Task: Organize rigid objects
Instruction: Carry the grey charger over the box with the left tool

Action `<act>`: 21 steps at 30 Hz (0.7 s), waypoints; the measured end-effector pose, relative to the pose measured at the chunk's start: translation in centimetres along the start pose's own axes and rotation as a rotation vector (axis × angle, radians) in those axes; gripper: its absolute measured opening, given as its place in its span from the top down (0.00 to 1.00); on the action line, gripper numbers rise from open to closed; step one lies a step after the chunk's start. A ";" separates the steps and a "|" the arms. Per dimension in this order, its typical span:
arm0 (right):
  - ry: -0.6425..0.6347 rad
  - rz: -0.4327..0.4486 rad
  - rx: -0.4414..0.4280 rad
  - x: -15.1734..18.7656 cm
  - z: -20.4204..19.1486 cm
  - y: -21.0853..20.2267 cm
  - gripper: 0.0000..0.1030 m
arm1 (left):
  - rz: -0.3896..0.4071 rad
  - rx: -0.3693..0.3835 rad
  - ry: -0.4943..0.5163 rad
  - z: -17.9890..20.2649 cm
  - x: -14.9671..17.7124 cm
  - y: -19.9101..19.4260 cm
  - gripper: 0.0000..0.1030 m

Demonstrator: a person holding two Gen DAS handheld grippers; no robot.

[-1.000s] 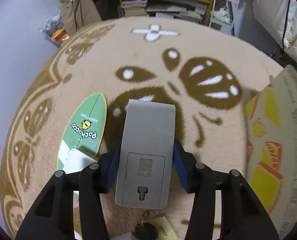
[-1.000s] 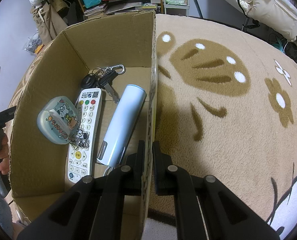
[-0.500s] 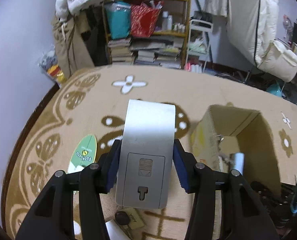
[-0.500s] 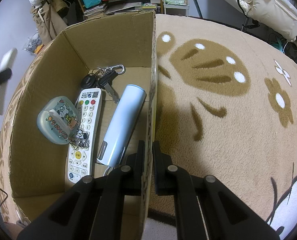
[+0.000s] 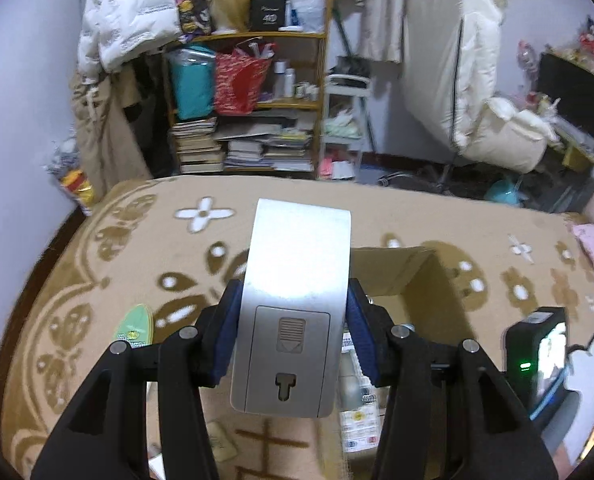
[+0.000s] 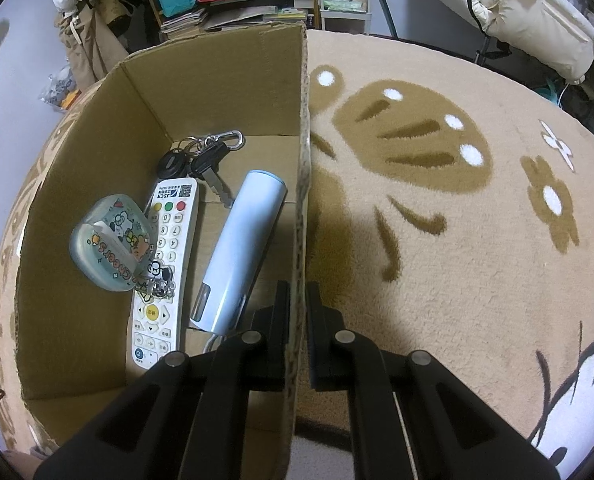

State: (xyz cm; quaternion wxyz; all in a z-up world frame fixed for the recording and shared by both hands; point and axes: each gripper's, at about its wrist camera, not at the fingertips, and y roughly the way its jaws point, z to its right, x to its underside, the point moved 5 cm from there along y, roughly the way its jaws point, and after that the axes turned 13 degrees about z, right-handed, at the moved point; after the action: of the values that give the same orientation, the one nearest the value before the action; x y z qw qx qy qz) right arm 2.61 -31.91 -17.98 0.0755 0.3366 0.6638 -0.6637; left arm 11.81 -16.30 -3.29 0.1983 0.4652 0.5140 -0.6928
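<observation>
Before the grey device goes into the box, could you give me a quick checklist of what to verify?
1. Left hand-held gripper clamps the grey device on both sides: ok.
2. Right hand-held gripper pinches the box wall, steadying it: ok.
3. Box open at the top: ok.
4. Bare floor in the box beside the remote, tube, keys and case: ok, along the left wall.
5. Device above the box opening: not ok, box lies ahead to the right.

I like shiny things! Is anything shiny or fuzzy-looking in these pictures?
Left wrist view: bright glare washes out the top of the silver remote, and the room's edges smear. Right wrist view: sharp, with a dark shadow on the rug beside the cardboard box.
</observation>
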 end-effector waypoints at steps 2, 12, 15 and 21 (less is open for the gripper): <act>0.000 0.000 0.001 0.0 0.0 0.0 0.92 | -0.007 0.041 -0.024 0.8 0.1 0.1 0.53; -0.005 0.001 0.011 0.0 -0.1 0.0 0.92 | -0.065 0.111 0.047 5.5 2.7 1.8 0.52; -0.002 0.000 0.008 -0.1 -0.1 0.0 0.92 | -0.095 0.118 0.047 6.0 3.5 2.6 0.52; 0.001 0.000 0.006 -0.1 -0.2 0.0 0.92 | -0.138 0.095 0.053 6.1 4.5 3.6 0.52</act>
State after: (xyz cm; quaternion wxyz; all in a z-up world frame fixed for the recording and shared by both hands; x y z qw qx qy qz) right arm 2.74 -31.77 -17.91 0.0743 0.3370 0.6620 -0.6654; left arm 9.62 -22.23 -8.76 0.1141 0.4558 0.5163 -0.7160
